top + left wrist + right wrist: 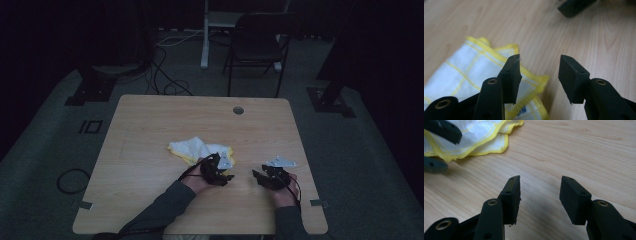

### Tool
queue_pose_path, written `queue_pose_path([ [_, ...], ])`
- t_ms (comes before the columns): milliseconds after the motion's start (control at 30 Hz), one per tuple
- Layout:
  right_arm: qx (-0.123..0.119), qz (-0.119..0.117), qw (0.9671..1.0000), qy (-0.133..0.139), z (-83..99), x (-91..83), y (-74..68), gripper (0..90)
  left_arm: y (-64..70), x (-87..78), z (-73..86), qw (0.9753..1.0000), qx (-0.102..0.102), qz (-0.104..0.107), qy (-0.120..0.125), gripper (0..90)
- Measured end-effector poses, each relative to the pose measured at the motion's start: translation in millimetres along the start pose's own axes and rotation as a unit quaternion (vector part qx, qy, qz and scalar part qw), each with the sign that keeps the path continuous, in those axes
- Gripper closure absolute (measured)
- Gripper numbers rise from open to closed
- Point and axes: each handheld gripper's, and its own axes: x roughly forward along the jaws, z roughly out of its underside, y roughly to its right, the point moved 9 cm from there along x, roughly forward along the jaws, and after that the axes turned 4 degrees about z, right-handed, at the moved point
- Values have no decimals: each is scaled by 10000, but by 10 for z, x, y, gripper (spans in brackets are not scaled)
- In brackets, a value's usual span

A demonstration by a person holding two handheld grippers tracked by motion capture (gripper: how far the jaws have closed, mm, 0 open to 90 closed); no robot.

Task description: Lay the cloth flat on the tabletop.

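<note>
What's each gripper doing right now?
Left gripper: open, empty, over the edge of the cloth.
Right gripper: open, empty, above bare table.

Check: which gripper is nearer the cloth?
Left. The left gripper hangs open at the cloth, one jaw over its yellow corner. The right gripper is open over bare table, off to the cloth's side.

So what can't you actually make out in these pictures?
- Cloth: in the left gripper view the left hand-held gripper covers its near part; a blue mark at the bottom edge is cut off.
- Cloth's far part: right gripper view, cut off by the top edge.
- Room behind the table: high view, too dark.
</note>
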Motion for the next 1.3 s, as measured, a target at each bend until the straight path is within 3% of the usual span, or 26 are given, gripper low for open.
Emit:
queue_pose_path([
  [67,10,4,10000,-8,3,3,0,509,9,33,19,9999,52,-87,-72,527],
  [133,5,10,10000,-23,6,8,-6,507,-23,50,33,9993,66,-322,-178,565],
  [267,-32,-7,10000,-17,4,11,-21,507,-99,33,41,9983,19,-540,-239,780],
  [367,-33,-24,10000,-27,4,12,-27,510,-135,-14,3,9987,-165,-471,-76,877],
  [467,-31,-38,10000,-29,1,10,-42,511,-200,-72,-26,9981,-356,-494,48,888],
  [767,-83,-96,9999,-35,-5,16,-95,510,-358,-225,-97,9957,-512,-725,253,894],
  [1033,-121,-135,9998,-29,-13,18,-129,510,-595,-382,-83,9910,-875,-916,432,899],
  [1300,-147,-175,9997,38,-68,27,-172,553,-823,-544,-23,9863,-1068,-1151,513,898],
])
